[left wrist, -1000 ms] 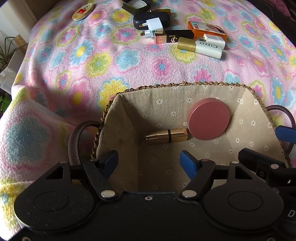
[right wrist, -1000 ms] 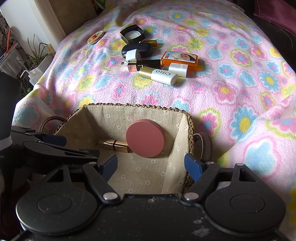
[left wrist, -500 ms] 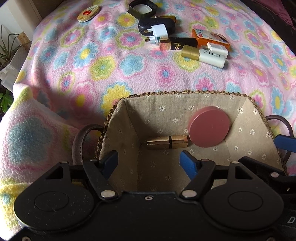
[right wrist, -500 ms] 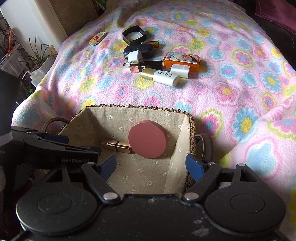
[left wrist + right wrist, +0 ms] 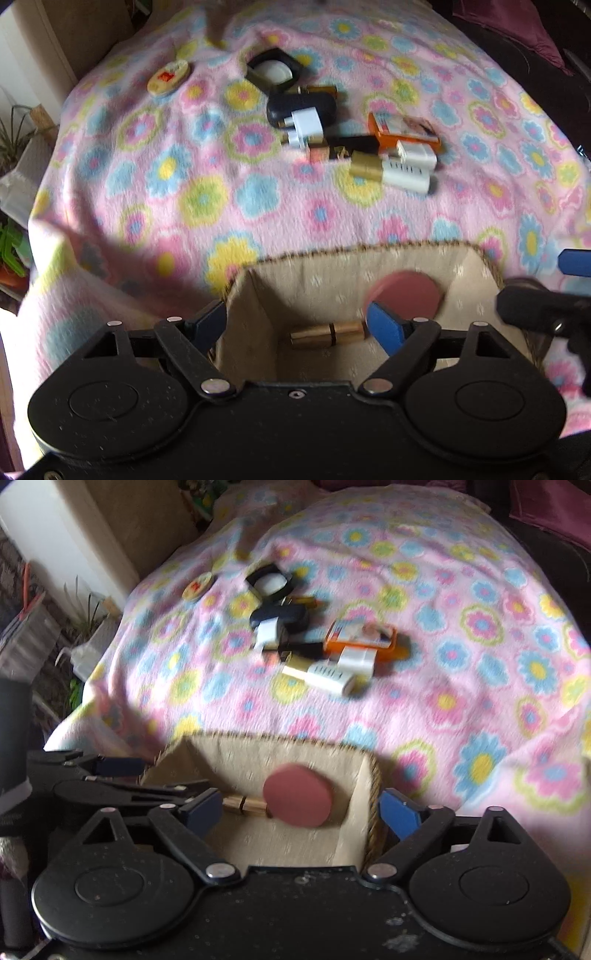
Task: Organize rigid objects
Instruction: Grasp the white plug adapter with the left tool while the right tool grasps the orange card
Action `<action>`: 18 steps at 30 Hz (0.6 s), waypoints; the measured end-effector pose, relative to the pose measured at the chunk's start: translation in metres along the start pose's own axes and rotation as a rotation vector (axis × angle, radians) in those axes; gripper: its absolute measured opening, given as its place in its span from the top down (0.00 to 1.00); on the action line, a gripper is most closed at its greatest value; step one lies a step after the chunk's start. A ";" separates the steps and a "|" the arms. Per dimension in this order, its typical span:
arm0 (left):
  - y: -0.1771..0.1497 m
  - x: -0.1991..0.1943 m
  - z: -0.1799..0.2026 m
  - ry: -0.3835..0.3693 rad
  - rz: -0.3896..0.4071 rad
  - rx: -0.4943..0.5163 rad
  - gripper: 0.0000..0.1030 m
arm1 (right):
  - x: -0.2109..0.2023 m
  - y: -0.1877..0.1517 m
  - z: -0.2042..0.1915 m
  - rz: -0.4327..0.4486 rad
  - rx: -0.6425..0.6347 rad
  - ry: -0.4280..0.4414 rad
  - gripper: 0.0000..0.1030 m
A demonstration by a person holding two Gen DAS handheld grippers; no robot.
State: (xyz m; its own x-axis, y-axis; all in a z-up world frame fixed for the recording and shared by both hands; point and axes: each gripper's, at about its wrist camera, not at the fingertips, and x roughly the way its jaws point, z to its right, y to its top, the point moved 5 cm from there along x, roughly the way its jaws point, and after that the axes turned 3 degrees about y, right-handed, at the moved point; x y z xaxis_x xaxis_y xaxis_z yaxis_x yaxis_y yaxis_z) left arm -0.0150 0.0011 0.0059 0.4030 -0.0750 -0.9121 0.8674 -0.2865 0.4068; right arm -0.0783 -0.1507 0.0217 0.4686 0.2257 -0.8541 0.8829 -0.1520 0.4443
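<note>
Jaws of both grippers just widened, empty, basket (image 5: 369, 254) lower in view than before.

Basket (image 5: 369, 258) mouth open above; clutter (image 5: 354, 144) crowds blanket (image 5: 166, 177) beyond.

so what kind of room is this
Most likely a bedroom or living room at home: a pink flowered fleece blanket covers a soft bed or sofa, potted plants stand by the wall, and cosmetics lie beside a lined woven basket.
</note>
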 end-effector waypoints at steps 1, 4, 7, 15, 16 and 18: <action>0.008 0.000 -0.003 -0.003 0.010 -0.004 0.19 | 0.000 0.007 0.004 0.005 0.015 -0.001 0.02; 0.033 0.009 -0.013 -0.021 0.016 -0.019 0.19 | 0.009 0.033 0.020 0.007 0.067 -0.014 0.02; 0.056 0.028 -0.019 -0.016 0.012 -0.014 0.19 | 0.030 0.060 0.038 -0.004 0.124 -0.034 0.01; 0.092 0.087 -0.017 0.021 -0.023 0.060 0.19 | 0.105 0.120 0.055 -0.022 0.139 -0.105 0.01; 0.095 0.091 -0.017 0.011 -0.027 0.056 0.19 | 0.112 0.127 0.055 -0.019 0.143 -0.112 0.01; 0.097 0.097 -0.016 -0.001 -0.029 0.057 0.19 | 0.127 0.138 0.056 -0.028 0.160 -0.107 0.01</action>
State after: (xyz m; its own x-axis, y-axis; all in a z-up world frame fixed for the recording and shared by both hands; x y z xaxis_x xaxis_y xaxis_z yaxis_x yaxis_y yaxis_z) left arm 0.1125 -0.0186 -0.0421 0.3777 -0.0666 -0.9235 0.8608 -0.3423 0.3767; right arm 0.1013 -0.1966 -0.0400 0.4302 0.1297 -0.8934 0.8757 -0.3003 0.3781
